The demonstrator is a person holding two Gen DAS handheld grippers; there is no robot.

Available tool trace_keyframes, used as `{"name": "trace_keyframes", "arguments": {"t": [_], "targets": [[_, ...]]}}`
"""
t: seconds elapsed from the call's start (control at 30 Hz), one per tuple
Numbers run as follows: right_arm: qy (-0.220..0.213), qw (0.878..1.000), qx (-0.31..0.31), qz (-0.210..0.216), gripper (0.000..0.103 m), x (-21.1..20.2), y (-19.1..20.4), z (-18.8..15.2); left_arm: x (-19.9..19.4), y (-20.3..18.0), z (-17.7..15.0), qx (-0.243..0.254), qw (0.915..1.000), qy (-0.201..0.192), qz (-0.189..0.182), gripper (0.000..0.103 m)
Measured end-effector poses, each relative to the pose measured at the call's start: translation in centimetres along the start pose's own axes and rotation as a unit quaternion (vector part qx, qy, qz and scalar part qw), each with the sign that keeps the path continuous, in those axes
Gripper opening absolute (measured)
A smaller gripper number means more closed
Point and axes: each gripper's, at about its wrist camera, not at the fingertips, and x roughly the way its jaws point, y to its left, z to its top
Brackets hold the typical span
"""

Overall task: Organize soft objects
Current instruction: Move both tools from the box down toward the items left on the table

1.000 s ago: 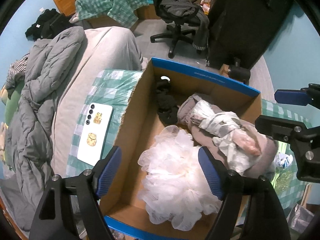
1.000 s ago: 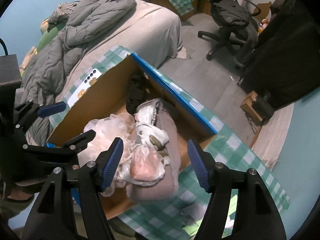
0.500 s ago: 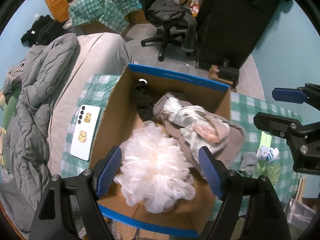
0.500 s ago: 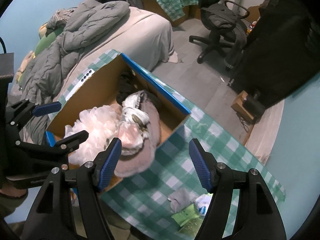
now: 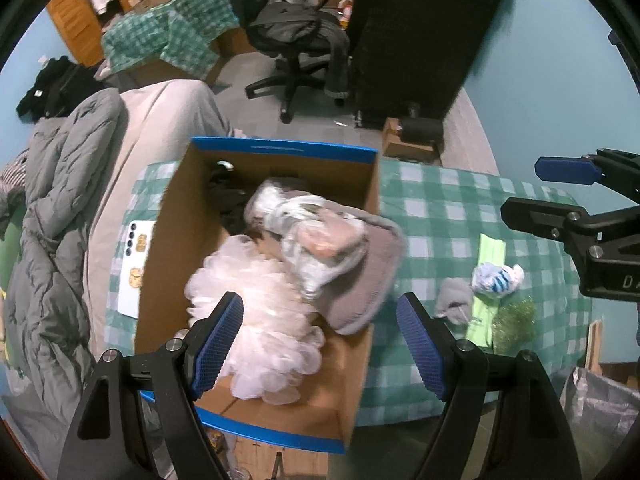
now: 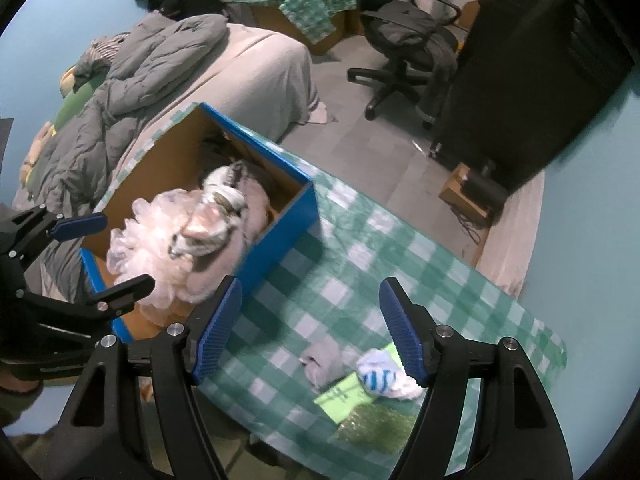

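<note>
Cardboard box with blue rims sits on the checked bench, piled with soft things.
We see a frilly white mesh puff and grey fleece bundle inside; our left gripper and right gripper hang wide, fingers empty; a crumpled striped sock lies outside.
</note>
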Motion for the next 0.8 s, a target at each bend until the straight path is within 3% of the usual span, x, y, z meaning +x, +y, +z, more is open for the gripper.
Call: {"name": "trace_keyframes", "arguments": {"t": [0.67, 0.8], "targets": [[0.04, 0.994, 0.101, -0.021, 0.072, -0.4, -9.8, -9.6, 2.2, -10.1, -1.2, 0.096, 0.9934, 0.039, -0.048, 0.081], [0.049, 0.991, 0.12, -0.021, 0.072, 0.1, -11.1, -11.6, 3.1, -11.2, -1.5, 0.112, 0.9914, 0.048, -0.048, 0.087]]}}
